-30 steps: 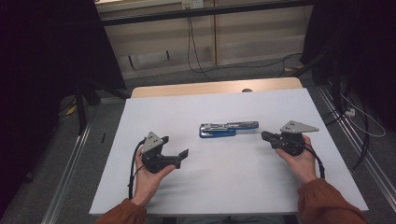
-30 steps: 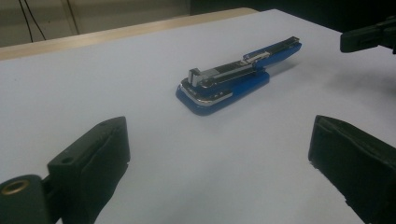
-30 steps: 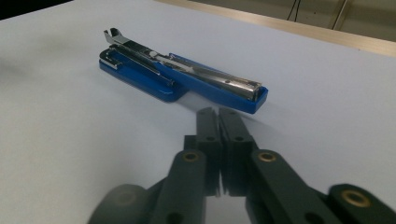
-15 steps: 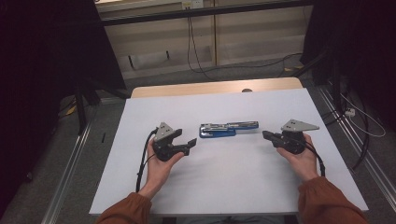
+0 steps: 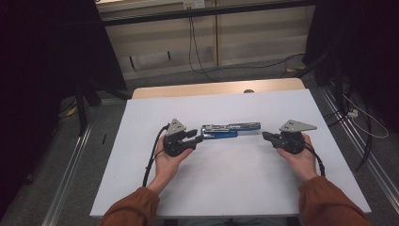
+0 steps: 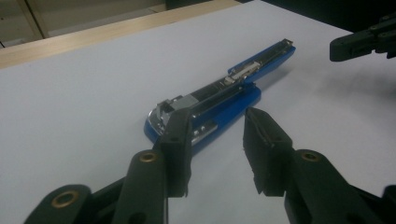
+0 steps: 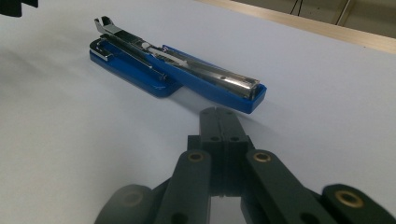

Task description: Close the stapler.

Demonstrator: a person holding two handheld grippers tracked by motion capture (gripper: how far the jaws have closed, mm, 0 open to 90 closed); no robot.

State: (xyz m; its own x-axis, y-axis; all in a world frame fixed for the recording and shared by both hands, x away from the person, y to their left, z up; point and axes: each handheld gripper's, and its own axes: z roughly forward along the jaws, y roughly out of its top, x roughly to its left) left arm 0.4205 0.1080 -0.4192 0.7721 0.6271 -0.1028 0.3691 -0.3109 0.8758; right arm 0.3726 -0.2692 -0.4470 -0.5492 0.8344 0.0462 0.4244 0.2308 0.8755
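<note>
The left tongs (image 5: 196,137) sit just left of the stapler (image 5: 230,130), their jaws apart but just now closing, one tip against its near-left end, nothing pinched. The blue stapler lies opened out flat at mid-bench (image 5: 141,160), on the white sheet. Right of it, just beside its end, the right tongs (image 5: 265,136) are pressed together and empty. Nothing stands between them.
</note>
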